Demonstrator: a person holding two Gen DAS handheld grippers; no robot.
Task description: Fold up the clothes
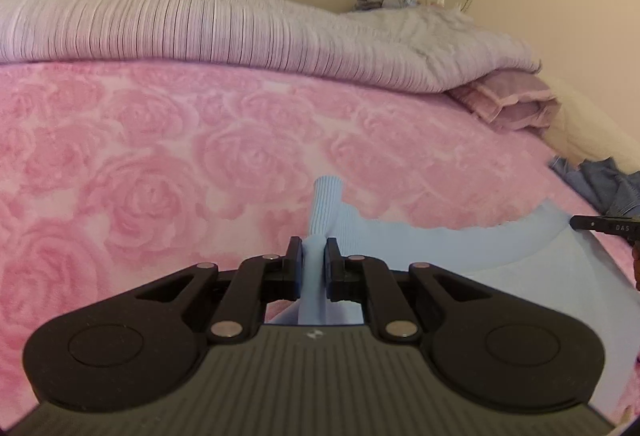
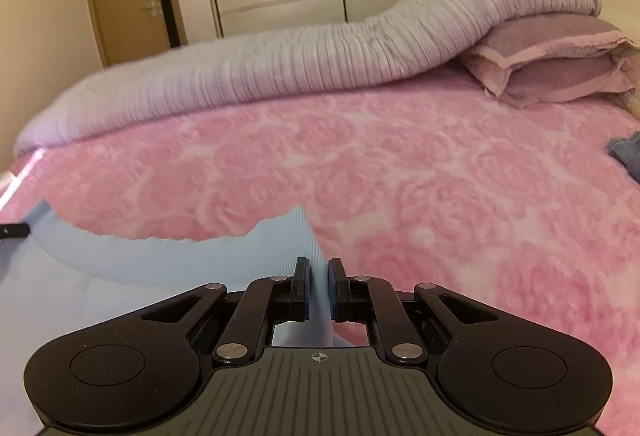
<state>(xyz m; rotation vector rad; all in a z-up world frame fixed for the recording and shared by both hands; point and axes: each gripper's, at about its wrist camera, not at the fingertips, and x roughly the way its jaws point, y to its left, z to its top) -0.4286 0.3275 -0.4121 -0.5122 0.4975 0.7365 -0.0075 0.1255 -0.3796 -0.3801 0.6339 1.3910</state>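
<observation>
Two grippers clamped on a light blue garment (image 1: 400, 248), left gripper (image 1: 313, 250), right gripper (image 2: 319, 270), over pink rose blanket (image 2: 400, 164)

Pink rose blanket (image 2: 400, 164) bears blue garment (image 2: 168, 260), pillow (image 2: 560, 68).

A pale blue ribbed garment (image 1: 420, 248) lies on a pink rose-patterned blanket (image 1: 160, 164), beside a lilac striped quilt (image 1: 240, 32).

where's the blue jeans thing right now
The denim garment lies bunched at the right edge of the pink rose blanket in the left wrist view, below the mauve pillows; a sliver shows at the right wrist view's right edge.
</observation>
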